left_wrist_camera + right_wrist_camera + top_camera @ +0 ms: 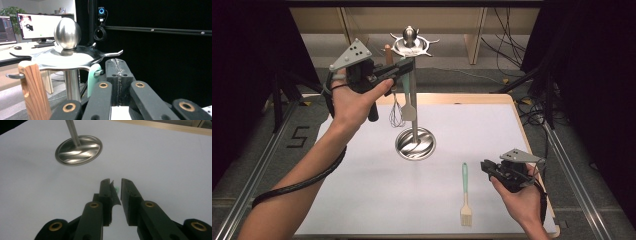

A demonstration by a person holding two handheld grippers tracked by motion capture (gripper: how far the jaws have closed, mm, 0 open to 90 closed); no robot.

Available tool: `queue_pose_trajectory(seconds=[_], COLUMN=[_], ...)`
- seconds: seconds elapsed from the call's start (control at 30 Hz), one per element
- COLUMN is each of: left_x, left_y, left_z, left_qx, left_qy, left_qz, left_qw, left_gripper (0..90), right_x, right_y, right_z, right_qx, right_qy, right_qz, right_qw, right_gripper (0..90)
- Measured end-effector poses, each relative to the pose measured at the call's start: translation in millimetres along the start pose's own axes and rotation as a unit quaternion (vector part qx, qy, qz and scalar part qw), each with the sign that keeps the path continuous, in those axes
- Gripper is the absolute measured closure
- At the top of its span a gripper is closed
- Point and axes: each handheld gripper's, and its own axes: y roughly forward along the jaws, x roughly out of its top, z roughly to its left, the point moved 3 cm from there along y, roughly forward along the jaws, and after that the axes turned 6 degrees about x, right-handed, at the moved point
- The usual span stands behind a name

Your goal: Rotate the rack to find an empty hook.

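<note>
High view: my left gripper (404,67) is raised beside the top of the utensil stand (414,100), a steel post rising from a round mirror-bright base on the white table (362,200) to a flat crown of hooked arms capped by a polished egg-shaped knob (67,32). Its jaws are pressed together with no gap between the pads; I cannot tell whether anything thin is pinched there. Just beside the jaw tips, a mint-green handle (93,77) hangs from one hook; lower down, that utensil ends in a flat grey spatula blade (408,112). A wire whisk (396,116) hangs next to it, and a wooden handle (32,92) hangs from another arm.

My right gripper (486,167) is held low over the table's near right part, jaws parted by a narrow gap and holding nothing. Just beside its tips lies a pastry brush (465,195), flat on the white surface: slim mint-green handle pointing away from me, pale bristles toward me. It lies well apart from the stand's base.
</note>
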Motion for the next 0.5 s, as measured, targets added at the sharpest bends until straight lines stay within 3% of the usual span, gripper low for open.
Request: queue_pose_trajectory(seconds=[0.13,0.2,0.3,0.33,0.5], left_x=[0.3,-0.2,0.0,-0.1,0.0], left_y=[-2.3,-4.1,-6.3,-7.2,-10.3], left_z=[3.5,6.5,9.7,11.4,18.5], left_qx=[0.011,0.014,0.019,0.020,0.034], left_qy=[0.003,0.000,-0.001,-0.002,-0.004], left_qz=[-0.001,-0.002,-0.004,-0.004,-0.007], left_qw=[0.9999,0.9999,0.9998,0.9998,0.9994], left_gripper=[89.1,89.2,89.2,89.2,89.2], right_x=[-0.5,0.3,0.3,-0.4,-0.3], right_y=[0.0,-2.6,-1.2,0.4,1.1], right_z=[-2.0,-6.2,-5.5,-1.9,-0.5], right_qx=[0.000,-0.013,-0.004,0.001,0.003], right_qy=[-0.007,-0.028,-0.023,-0.001,0.002], right_qz=[-0.005,0.001,-0.001,-0.004,-0.005], right_qw=[1.0000,0.9995,0.9997,1.0000,1.0000], right_gripper=[79.4,79.4,79.3,79.4,79.3])
